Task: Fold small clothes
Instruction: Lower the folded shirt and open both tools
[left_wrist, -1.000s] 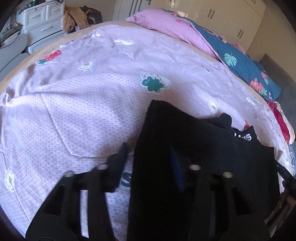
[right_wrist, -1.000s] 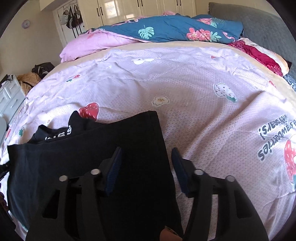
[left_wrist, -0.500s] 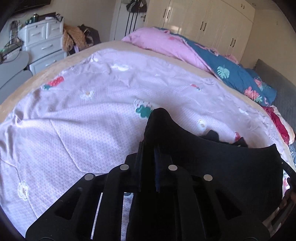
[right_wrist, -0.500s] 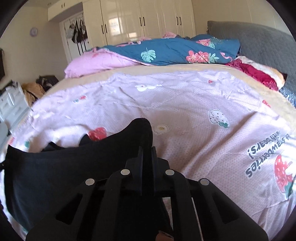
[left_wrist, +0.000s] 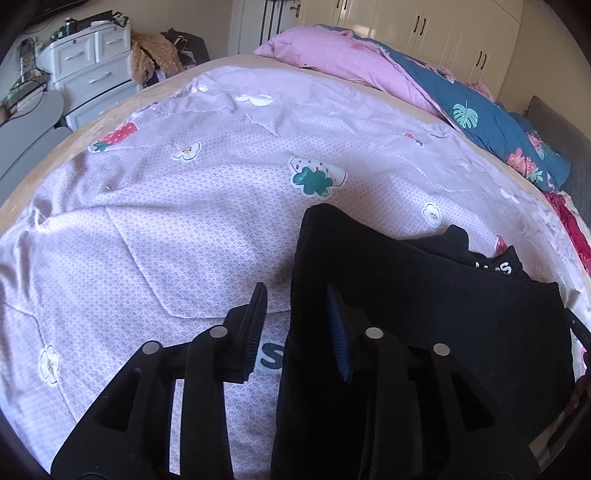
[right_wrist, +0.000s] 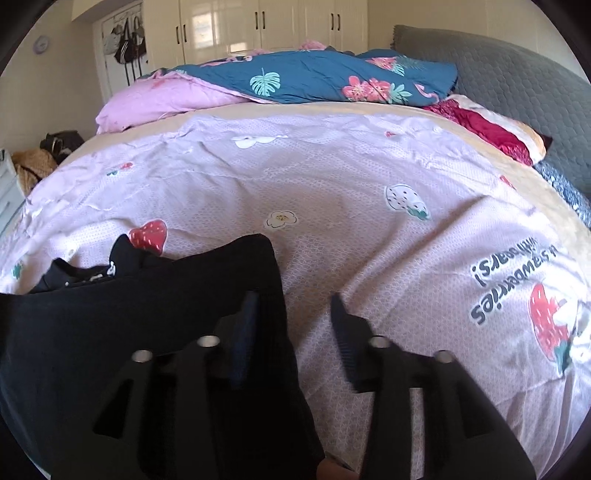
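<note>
A black garment (left_wrist: 424, 306) with white lettering lies on the pink printed bedsheet (left_wrist: 184, 206). In the left wrist view my left gripper (left_wrist: 297, 314) is open, its jaws astride the garment's left edge. In the right wrist view the same garment (right_wrist: 129, 332) lies at the lower left, and my right gripper (right_wrist: 293, 325) is open, its jaws astride the garment's right edge. Neither gripper holds the cloth. The garment's near part is hidden under the grippers.
A pink pillow (right_wrist: 166, 99) and a blue floral quilt (right_wrist: 314, 77) lie at the far side of the bed. A red blanket (right_wrist: 480, 129) and grey headboard (right_wrist: 498, 66) are at right. White drawers (left_wrist: 92, 62) stand beyond the bed's left edge.
Half a second ago both grippers were shut on the garment's corners and held them raised. Now both have opened and the cloth lies flat on the sheet.
</note>
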